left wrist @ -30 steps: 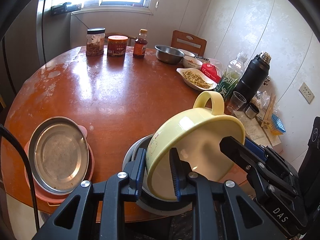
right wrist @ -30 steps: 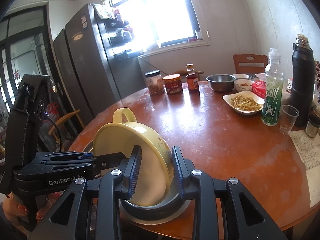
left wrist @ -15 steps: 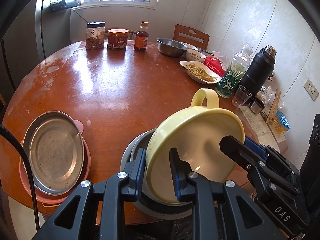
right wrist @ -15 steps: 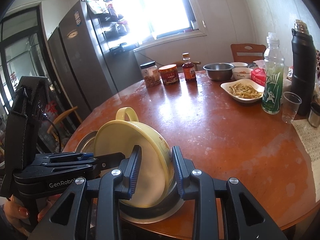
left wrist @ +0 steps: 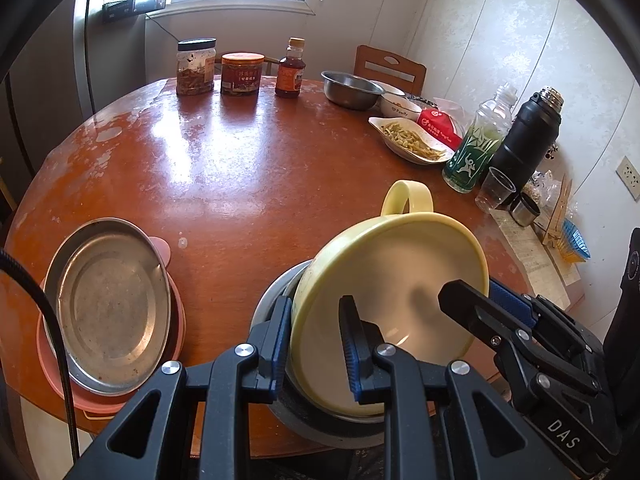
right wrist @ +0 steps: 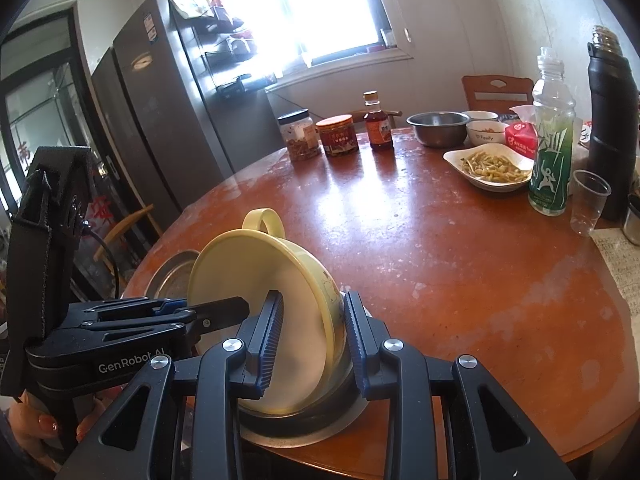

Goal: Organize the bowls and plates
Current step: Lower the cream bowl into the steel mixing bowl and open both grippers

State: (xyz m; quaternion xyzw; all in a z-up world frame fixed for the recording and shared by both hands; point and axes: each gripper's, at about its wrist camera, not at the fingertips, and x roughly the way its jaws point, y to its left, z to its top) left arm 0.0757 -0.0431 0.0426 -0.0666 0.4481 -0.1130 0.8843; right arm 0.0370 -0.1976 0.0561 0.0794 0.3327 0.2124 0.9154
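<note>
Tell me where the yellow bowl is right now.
The yellow bowl stands tilted in the steel bowl at the table's near edge, both views showing the left gripper and right gripper clamping its rim, steel plate alongside.

The right gripper (right wrist: 310, 344) clamped the rim of a yellow bowl (right wrist: 276, 320), tilted on edge inside a metal bowl (right wrist: 312, 428) near the round table's (right wrist: 460, 280) edge. The left gripper (right wrist: 224, 312) reached in from the left, touching the yellow bowl's rim. Jars (right wrist: 316, 136) stood far across.
</note>
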